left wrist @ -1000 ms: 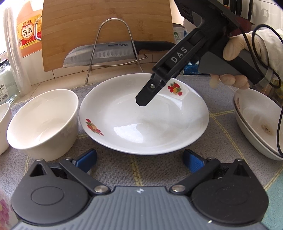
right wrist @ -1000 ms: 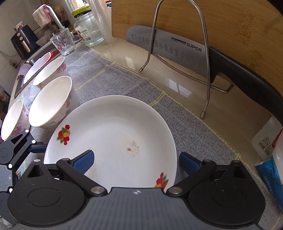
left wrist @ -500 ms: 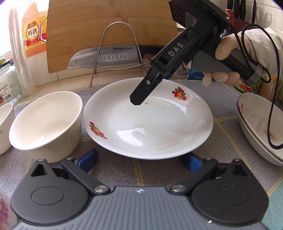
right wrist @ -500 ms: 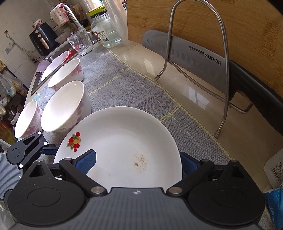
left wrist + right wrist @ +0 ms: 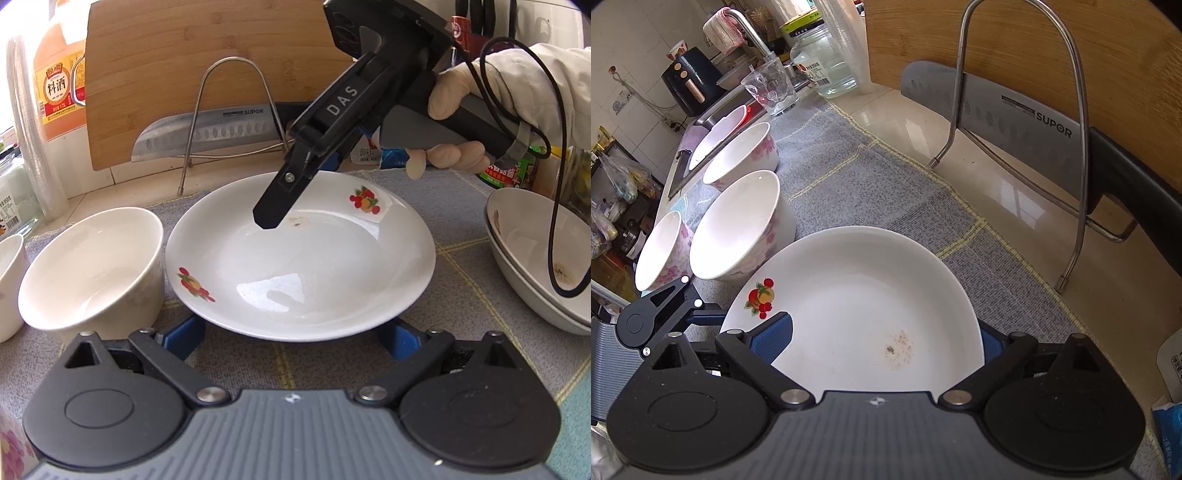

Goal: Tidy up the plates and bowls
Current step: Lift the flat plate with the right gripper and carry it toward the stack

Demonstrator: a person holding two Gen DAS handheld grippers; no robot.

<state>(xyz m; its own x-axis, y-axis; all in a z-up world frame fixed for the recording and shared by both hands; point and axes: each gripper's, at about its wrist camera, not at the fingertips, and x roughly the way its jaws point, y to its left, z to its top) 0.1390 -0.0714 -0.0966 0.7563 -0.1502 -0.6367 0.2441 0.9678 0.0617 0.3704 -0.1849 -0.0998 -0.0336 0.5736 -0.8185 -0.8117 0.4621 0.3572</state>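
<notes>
A white plate with fruit decals (image 5: 299,262) lies on the grey mat and also shows in the right wrist view (image 5: 871,306). My left gripper (image 5: 295,341) is open, its blue pads low at the plate's near rim. My right gripper (image 5: 882,339) is open and straddles the plate's far rim, one pad over the inside and one outside; it also shows over the plate in the left wrist view (image 5: 280,206). A white bowl (image 5: 92,266) stands left of the plate. Stacked bowls (image 5: 535,258) sit at the right.
Several floral bowls (image 5: 738,229) stand in a row toward the sink. A cutting board (image 5: 207,74), a knife (image 5: 207,133) and a wire rack (image 5: 229,122) stand behind the plate. A bottle (image 5: 55,85), a glass (image 5: 770,88) and a jar (image 5: 827,62) line the counter's back.
My right gripper has dropped lower and closer over the plate's far rim. My left gripper has moved in so the plate's near rim sits between its pads.
</notes>
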